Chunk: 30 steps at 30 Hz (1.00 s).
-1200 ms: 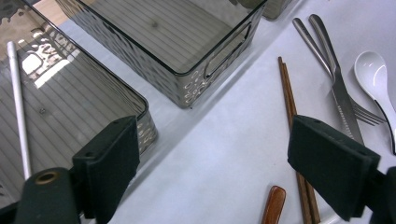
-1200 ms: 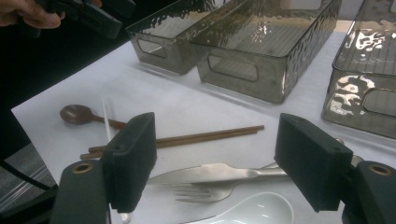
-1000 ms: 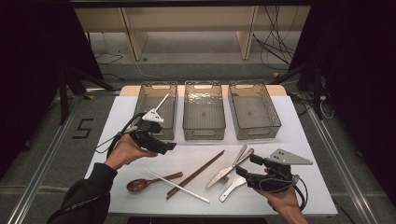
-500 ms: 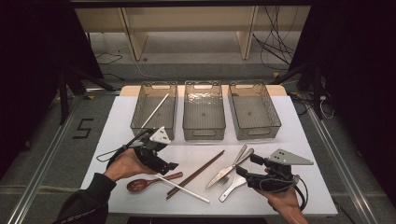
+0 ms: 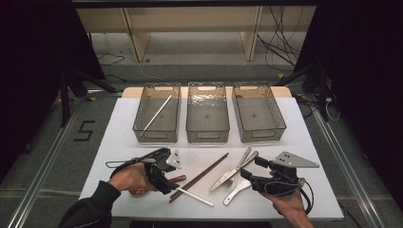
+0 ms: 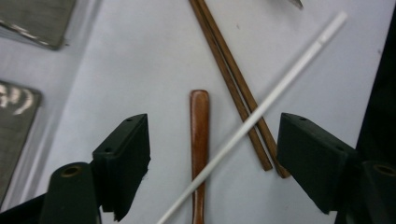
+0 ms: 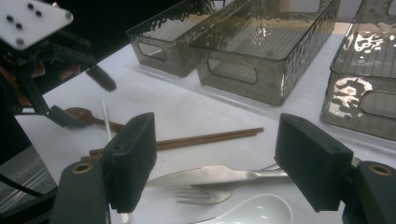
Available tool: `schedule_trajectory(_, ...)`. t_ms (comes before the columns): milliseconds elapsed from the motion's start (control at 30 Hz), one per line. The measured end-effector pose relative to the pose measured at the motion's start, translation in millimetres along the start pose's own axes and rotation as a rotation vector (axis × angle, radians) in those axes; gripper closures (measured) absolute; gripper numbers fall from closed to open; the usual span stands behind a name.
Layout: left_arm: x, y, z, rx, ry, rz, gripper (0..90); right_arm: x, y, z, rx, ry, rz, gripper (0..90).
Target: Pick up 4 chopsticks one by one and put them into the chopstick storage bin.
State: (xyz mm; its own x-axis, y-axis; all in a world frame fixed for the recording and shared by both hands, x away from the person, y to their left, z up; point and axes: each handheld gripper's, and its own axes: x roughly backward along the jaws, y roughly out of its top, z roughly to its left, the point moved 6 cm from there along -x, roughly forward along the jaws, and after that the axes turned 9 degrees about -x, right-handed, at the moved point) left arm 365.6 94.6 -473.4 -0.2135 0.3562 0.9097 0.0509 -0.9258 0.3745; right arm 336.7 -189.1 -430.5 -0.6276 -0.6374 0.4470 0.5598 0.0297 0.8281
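L gripper [image 5: 167, 183] sits low over the front-left of the table [image 5: 119, 142]. Its jaws are apart and have just been closing in. Between them, in the left gripper view, lie the white stick [image 6: 261, 109] and the spoon handle [image 6: 199, 140]; pads touch neither.

Hidden/cut off: spoon bowl is covered by the L hand [image 5: 130, 176] in high view, only a bit of handle [image 5: 177, 179] shows. In left gripper view the spoon runs off the bottom edge, and the stick's lower end does too. Jaw tips are hard to read in high view, dark on dark.

Stick: long axis diagonal, in high view from near the L gripper toward the front-right [image 5: 197, 197]. It crosses over the chopsticks [image 5: 202, 175], which point up-right toward the middle bin [image 5: 207, 133]. Spoon handle lies just left of the chopsticks, near but apart from them.

A 2nd white stick [image 5: 157, 113] leans in the left bin [image 5: 142, 118], also diagonal.

R gripper [image 5: 249, 176] is front-right, jaws apart, nothing between the pads. Knife [image 7: 219, 175], fork [image 7: 205, 193] and white spoon [image 7: 252, 212] lie below them. White spoon is cut by the frame edge.
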Motion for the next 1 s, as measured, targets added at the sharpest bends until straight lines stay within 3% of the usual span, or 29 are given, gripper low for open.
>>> schedule_trajectory(67, -3.9, -1.3, -2.1, -0.036, -0.013, 0.024, 31.7, -0.2, -0.1, -0.1, 0.000, 0.000, 0.002, 29.9)
schedule_trajectory(200, -11.1, -3.9, -3.0, -0.051, -0.022, 0.056, 38.2, 0.0, 0.0, -0.1, 0.003, -0.001, 0.000, 29.9)
schedule_trajectory(467, -26.2, -8.5, -7.2, -0.075, -0.081, 0.093, 48.0, -0.4, 0.1, 0.2, 0.009, -0.001, 0.000, 29.9)
schedule_trajectory(833, -36.4, -9.8, -7.6, -0.143, -0.104, 0.127, 60.1, -0.1, 0.0, 1.2, 0.008, -0.001, -0.001, 29.9)
schedule_trajectory(1000, -39.9, -12.5, -7.9, -0.150, -0.114, 0.151, 65.4, -0.1, 0.0, 1.0, 0.009, -0.001, 0.001, 29.9)
